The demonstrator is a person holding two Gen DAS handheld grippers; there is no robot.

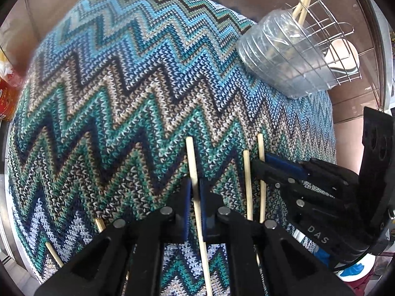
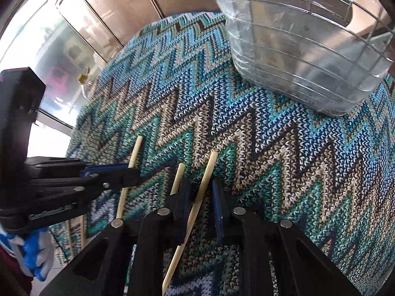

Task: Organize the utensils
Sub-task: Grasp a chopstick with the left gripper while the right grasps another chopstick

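Observation:
Several wooden chopsticks lie on a knitted zigzag mat [image 1: 111, 93]. My left gripper [image 1: 195, 188] points steeply down and is shut on one chopstick [image 1: 191, 157], which runs up between its blue pads. The right wrist view shows that gripper [image 2: 134, 172] from the side, clamped on the same chopstick [image 2: 135, 151]. My right gripper [image 2: 200, 191] straddles another chopstick [image 2: 209, 167]; a gap shows on both sides, so the pads do not press it. A third chopstick [image 2: 178, 176] lies just left of its left finger. A clear plastic tub [image 2: 296, 56] holds more chopsticks.
The tub [image 1: 276, 56] sits inside a wire rack [image 1: 328, 32] at the mat's far right, with a cream dish [image 1: 343, 51] behind it. More chopsticks [image 1: 54, 254] lie at the mat's near left. A red packet [image 1: 7, 96] stands off the left edge. A blue-gloved hand [image 2: 32, 254] holds the left gripper.

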